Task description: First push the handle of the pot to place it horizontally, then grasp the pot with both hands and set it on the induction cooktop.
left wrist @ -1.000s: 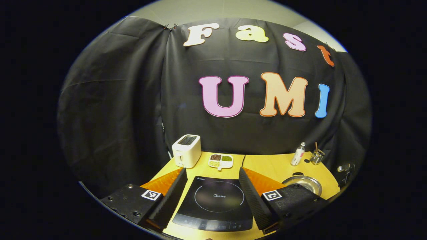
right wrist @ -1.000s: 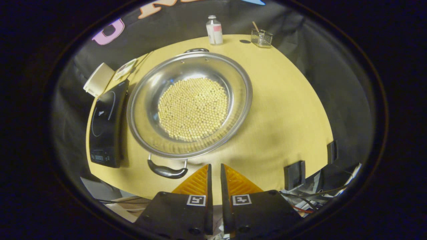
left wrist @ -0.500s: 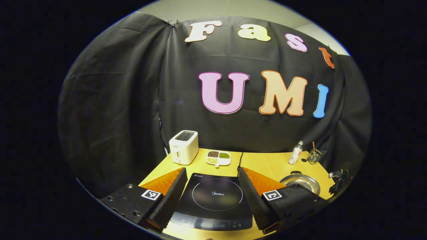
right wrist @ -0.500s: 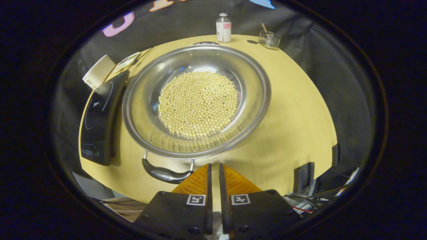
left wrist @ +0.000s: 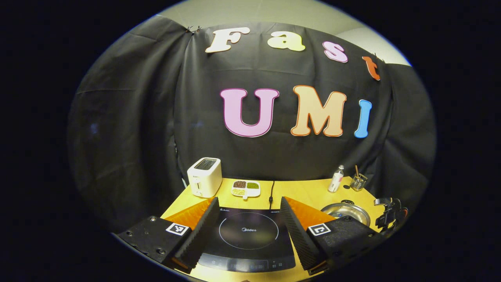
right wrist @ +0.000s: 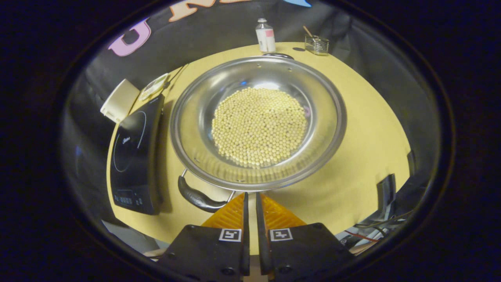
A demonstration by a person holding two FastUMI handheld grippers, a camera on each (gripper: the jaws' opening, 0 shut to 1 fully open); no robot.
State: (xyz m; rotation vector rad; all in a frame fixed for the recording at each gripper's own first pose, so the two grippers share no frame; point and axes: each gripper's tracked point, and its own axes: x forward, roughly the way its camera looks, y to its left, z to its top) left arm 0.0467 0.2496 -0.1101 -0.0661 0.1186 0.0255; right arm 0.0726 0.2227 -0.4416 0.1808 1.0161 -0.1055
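Note:
A steel pot (right wrist: 193, 129) with yellow beans in it stands on the wooden table, right of the black induction cooktop (right wrist: 133, 156). Its near black handle (right wrist: 197, 197) points to the front left, and its far handle (right wrist: 278, 55) lies by the bottle. My right gripper (right wrist: 250, 196) is shut with nothing between its fingers, its tip against the right end of the near handle. In the left gripper view my left gripper (left wrist: 248, 201) stands open over the cooktop (left wrist: 248, 235), with the pot (left wrist: 346, 209) to its right and the other gripper (left wrist: 387, 213) beyond it.
At the back of the table (left wrist: 305, 192) stand a white toaster (left wrist: 204, 177), a divided dish of beans (left wrist: 245, 188), a small bottle (left wrist: 336, 179) and a glass holder (left wrist: 358, 182). The cooktop's cord (left wrist: 271, 192) runs to the wall. The table's front edge lies just beneath my right gripper.
My right gripper has closed in on the near handle and narrowed its gap. The pot has turned: near handle swung left, far handle right past the bottle. My left gripper has drawn back slightly.

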